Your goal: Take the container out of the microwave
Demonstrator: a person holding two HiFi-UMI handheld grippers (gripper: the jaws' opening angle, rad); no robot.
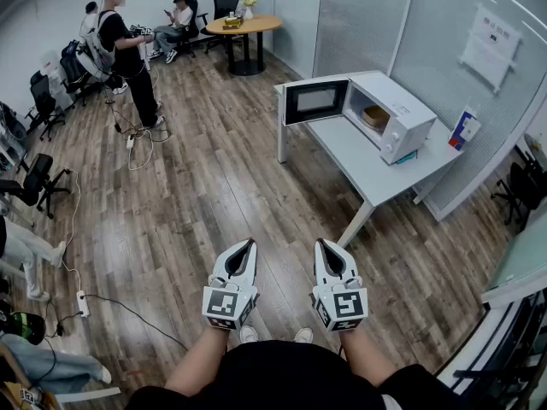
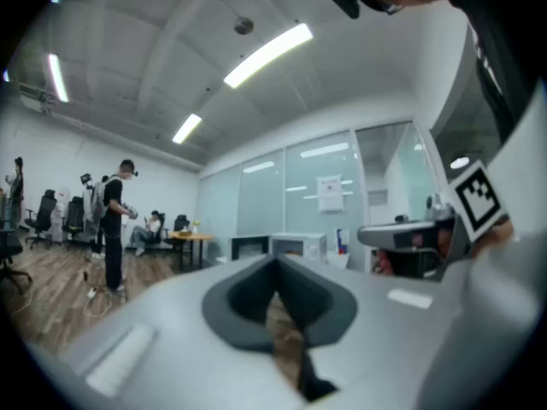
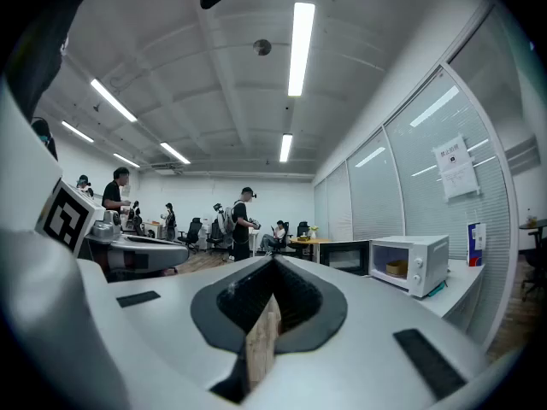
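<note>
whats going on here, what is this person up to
A person holds the left tongs and right tongs level, both shut and empty, standing well back from the white table. The microwave on it has its door open, and the container sits inside, untouched.

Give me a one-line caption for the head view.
Left hand-held gripper and right hand-held gripper, both shut, far from the open microwave with the container inside.

No lettering is legible, even the wall notice [image 1: 489, 44].
</note>
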